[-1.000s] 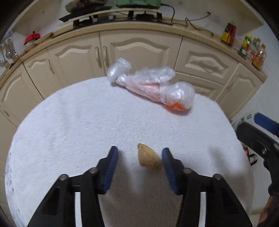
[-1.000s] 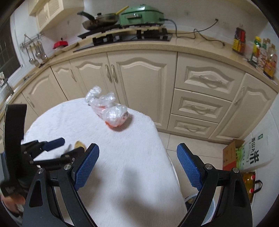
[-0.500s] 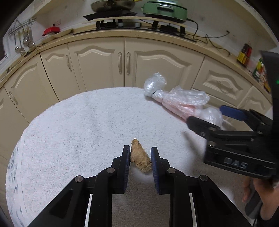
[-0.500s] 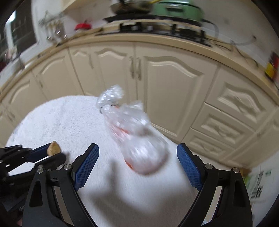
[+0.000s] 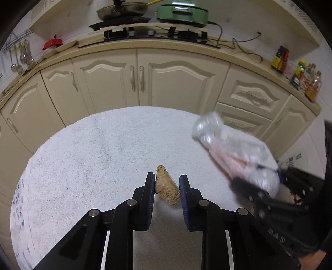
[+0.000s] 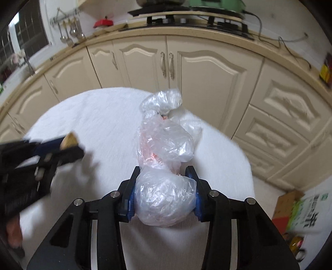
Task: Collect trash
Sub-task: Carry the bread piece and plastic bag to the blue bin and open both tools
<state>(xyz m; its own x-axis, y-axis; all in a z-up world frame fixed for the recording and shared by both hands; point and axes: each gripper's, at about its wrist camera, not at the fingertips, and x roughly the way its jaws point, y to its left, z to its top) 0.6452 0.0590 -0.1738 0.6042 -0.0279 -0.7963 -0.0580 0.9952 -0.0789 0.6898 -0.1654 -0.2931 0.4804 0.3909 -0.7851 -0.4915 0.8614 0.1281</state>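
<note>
A round table under a white fluffy cloth holds the trash. My left gripper is shut on a small brown fibrous lump, held just above the cloth. In the right wrist view that left gripper shows blurred at the left, the lump poking out of it. A crumpled clear plastic bag with something orange inside lies near the table's right edge. My right gripper is closing on the bag's near bulge, and both pads touch it. The left wrist view shows the bag blurred.
Cream cabinets curve behind the table, topped by a counter with a hob, a pan and a green cooker. Bottles stand at the counter's right end. A cardboard box and a printed sack sit on the floor to the right.
The left jaws closed on the brown lump and lifted it a little. The right gripper swung in and down over the plastic bag, and its jaws narrowed onto the near bulge.
</note>
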